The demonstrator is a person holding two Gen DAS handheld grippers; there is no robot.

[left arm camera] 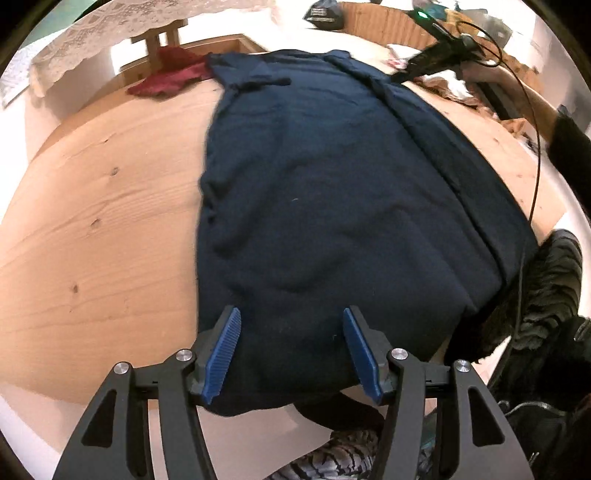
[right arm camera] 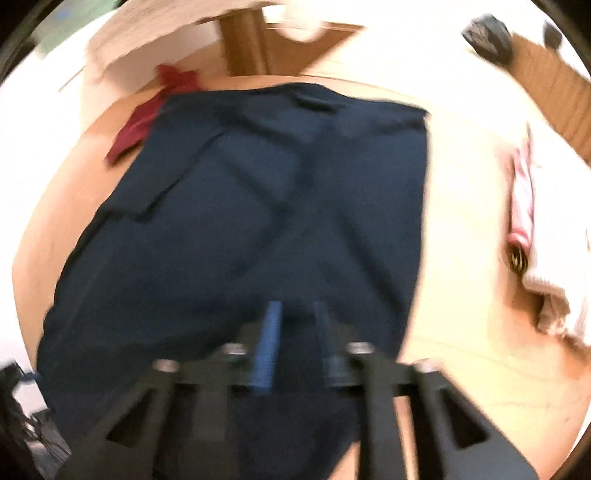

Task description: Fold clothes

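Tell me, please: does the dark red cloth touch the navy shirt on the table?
Touching. In the left wrist view the dark red cloth meets the far corner of the navy shirt with no bare table between them; which lies on top is unclear.

1. the shirt (left arm camera: 332, 192) spread on the table is plain dark navy, with no print.
2. the table (left arm camera: 103, 229) is light, honey-coloured wood with small dark knots and fine grain.
3. a cloth (left arm camera: 166, 75) at the far left is deep red.
4. the left gripper (left arm camera: 291, 350) has black arms, silver bolts and ribbed bright blue pads (left arm camera: 221, 354).
5. the right gripper (right arm camera: 295, 347) is also black with blue pads, blurred.
6. a folded cloth (right arm camera: 524, 195) on the right is white with pink stripes.
7. the lace cloth (left arm camera: 96, 33) far left is white with an openwork pattern.
8. fabric (left arm camera: 340, 458) at the near edge has grey and black stripes.
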